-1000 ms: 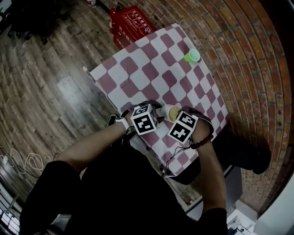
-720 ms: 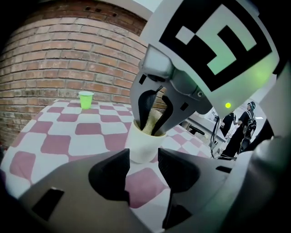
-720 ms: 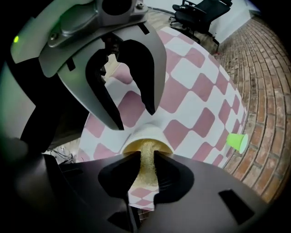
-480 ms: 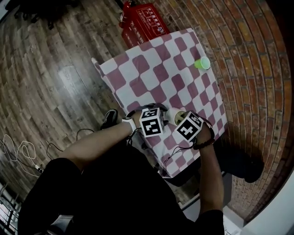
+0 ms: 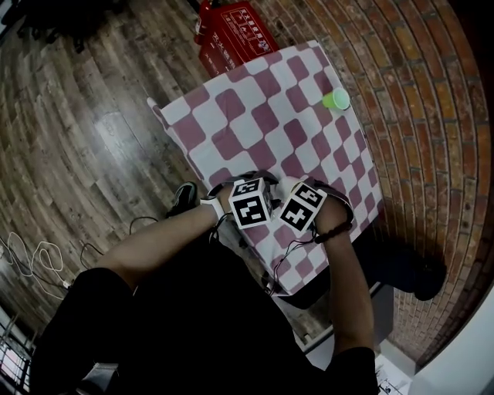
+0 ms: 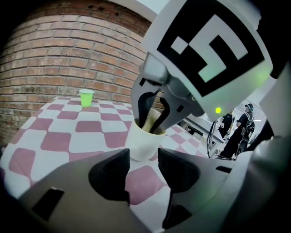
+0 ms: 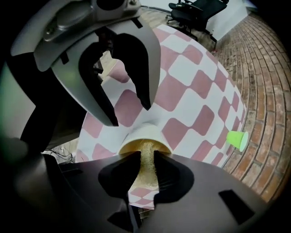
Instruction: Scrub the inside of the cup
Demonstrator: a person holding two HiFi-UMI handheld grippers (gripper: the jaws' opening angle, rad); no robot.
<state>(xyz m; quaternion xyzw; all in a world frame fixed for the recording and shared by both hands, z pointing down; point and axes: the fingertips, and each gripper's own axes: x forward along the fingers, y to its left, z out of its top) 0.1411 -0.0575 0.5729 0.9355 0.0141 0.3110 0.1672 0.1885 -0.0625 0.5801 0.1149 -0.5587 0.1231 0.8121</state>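
Setting: table (image 5: 231, 116) under a pink-and-white checked cloth (image 6: 91, 127), one side against a brick wall (image 6: 54, 59); plank floor (image 5: 85, 154) on the open side
Cup: white cup (image 6: 143, 142) stands upright on the cloth near the person's edge of the table; in the head view the two marker cubes cover nearly all of it
Right gripper: right gripper (image 7: 146, 157) is over the cup mouth, pointing down into it; jaws drawn narrow and clamped on a yellow scrub pad (image 7: 146, 175)
Scrub pad: held as a thin upright strip between the jaws, its far end below the rim, inside the cup; the inner wall around it looks yellowish
Left gripper: left gripper (image 6: 144, 164) is low over the cloth, facing the cup's side; jaws set wide apart, nothing gripped; the cup is just ahead of the tips, and I cannot tell if they touch it
Grippers together: side by side in the head view, cubes almost touching
Green cup: green cup (image 5: 336, 99) upright near the wall-side edge of the table, well apart from the white cup
Floor: red box (image 5: 231, 35) with white print just past the far table corner
Background: two people (image 6: 236, 132), small, at the right of the left gripper view; office chairs (image 7: 195, 9) at the top of the right gripper view
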